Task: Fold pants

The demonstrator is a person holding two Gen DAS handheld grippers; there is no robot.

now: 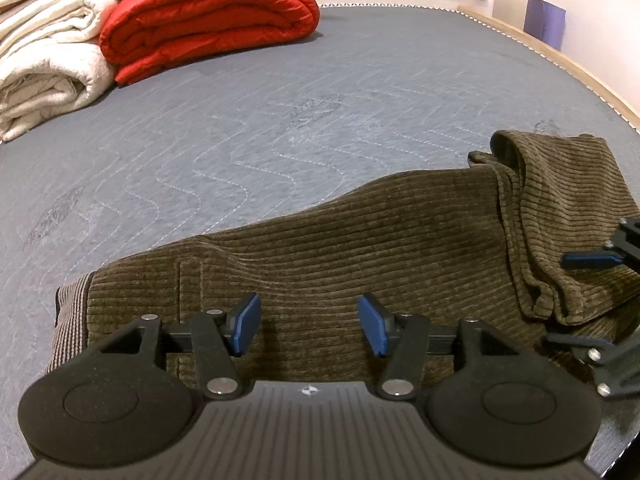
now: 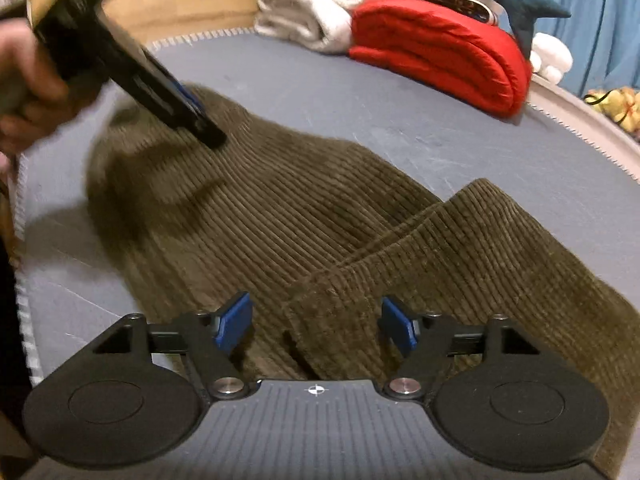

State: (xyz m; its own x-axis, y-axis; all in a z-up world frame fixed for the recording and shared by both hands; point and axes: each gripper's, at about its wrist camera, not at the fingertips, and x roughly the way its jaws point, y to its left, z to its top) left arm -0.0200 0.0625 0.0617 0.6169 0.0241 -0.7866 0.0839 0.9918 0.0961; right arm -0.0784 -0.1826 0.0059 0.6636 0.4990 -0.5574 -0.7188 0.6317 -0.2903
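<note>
On the grey quilted bed (image 1: 280, 120), one pair of brown corduroy pants (image 1: 360, 248) lay spread flat, its leg ends doubled back over the cloth on the right claw's side. Two folded blankets sat at the far edge, one red (image 1: 208, 20) and one cream (image 1: 48, 64). The left claw (image 1: 308, 326) hovered over the waistband end, jaws parted and empty. The right claw (image 2: 316, 326) stood open above the folded hem, gripping nothing.

both grippers, left (image 1: 308, 326) and right (image 2: 316, 326), fingers spread, nothing gripped.
</note>
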